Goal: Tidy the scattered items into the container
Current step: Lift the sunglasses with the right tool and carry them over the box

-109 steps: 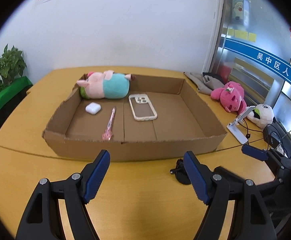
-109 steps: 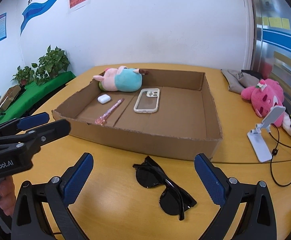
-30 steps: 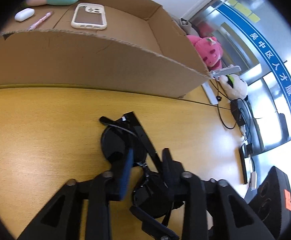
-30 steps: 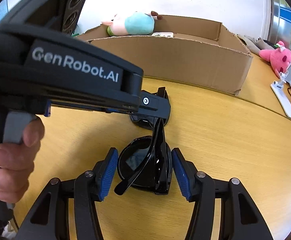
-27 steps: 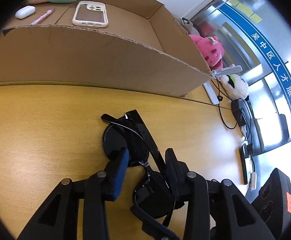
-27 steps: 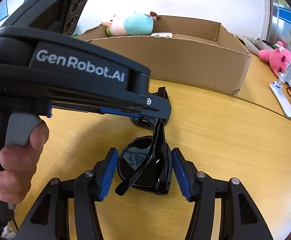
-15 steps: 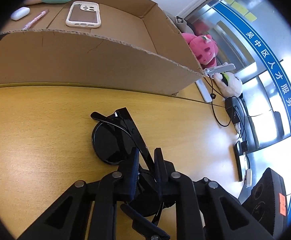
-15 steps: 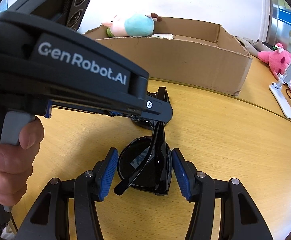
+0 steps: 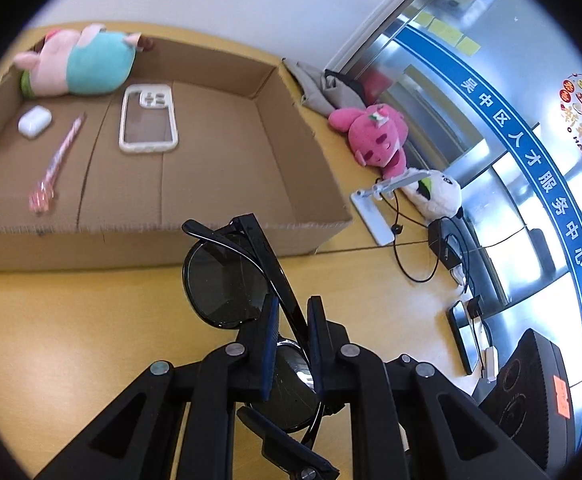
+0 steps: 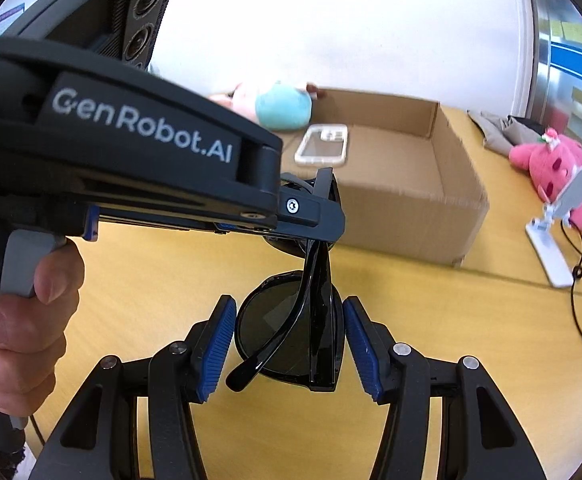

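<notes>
Black sunglasses [image 9: 227, 280] hang in my left gripper [image 9: 292, 322], which is shut on their folded temple and bridge and holds them above the wooden table. In the right wrist view the sunglasses [image 10: 291, 332] sit between the blue pads of my right gripper [image 10: 290, 320], which is open around them; whether the pads touch the frame I cannot tell. The shallow cardboard box [image 9: 291, 128] lies just beyond and holds a plush pig [image 9: 79, 64], a phone case [image 9: 149, 120], a white earbud case [image 9: 34, 121] and a pink pen [image 9: 57, 164].
A pink plush [image 9: 375, 140], a white phone stand [image 9: 375, 208], a panda plush [image 9: 437, 196] and black cables [image 9: 415, 264] lie on the table right of the box. A grey cloth [image 9: 323, 88] lies behind them. The left gripper's body [image 10: 131, 160] fills the upper left of the right wrist view.
My left gripper has closed on the sunglasses and lifted them off the table toward the box. Both views now look down into the box. My right gripper has stayed open around the glasses.
</notes>
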Tool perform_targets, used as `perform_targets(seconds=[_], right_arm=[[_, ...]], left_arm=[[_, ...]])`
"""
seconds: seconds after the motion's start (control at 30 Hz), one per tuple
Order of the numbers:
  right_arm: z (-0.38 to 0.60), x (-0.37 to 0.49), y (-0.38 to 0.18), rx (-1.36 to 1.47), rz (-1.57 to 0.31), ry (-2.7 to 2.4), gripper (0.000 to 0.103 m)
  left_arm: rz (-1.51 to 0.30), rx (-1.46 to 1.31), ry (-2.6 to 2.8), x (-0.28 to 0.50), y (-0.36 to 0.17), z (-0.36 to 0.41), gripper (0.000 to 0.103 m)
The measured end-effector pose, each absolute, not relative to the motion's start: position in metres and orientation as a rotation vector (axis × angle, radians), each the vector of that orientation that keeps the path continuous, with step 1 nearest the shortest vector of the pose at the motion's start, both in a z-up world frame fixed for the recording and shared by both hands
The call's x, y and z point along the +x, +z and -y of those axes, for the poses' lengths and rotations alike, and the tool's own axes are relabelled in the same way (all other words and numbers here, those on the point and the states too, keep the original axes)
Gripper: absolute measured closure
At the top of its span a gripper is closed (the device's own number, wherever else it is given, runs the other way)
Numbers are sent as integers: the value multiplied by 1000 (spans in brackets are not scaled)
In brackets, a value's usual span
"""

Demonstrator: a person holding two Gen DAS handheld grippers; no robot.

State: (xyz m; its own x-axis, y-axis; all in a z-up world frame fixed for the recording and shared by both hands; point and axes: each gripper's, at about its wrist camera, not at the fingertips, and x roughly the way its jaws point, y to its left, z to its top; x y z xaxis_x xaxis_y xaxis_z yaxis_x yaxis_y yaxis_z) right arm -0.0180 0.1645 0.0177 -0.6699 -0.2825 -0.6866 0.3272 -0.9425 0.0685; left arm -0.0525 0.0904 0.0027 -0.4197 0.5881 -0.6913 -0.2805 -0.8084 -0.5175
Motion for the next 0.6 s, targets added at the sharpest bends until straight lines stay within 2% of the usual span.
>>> perform_targets(seconds=[0.6], right_arm=[[-159, -117, 123, 896, 22, -2646, 44]], left_arm=[[253, -1087, 2317, -146, 120, -91, 90]])
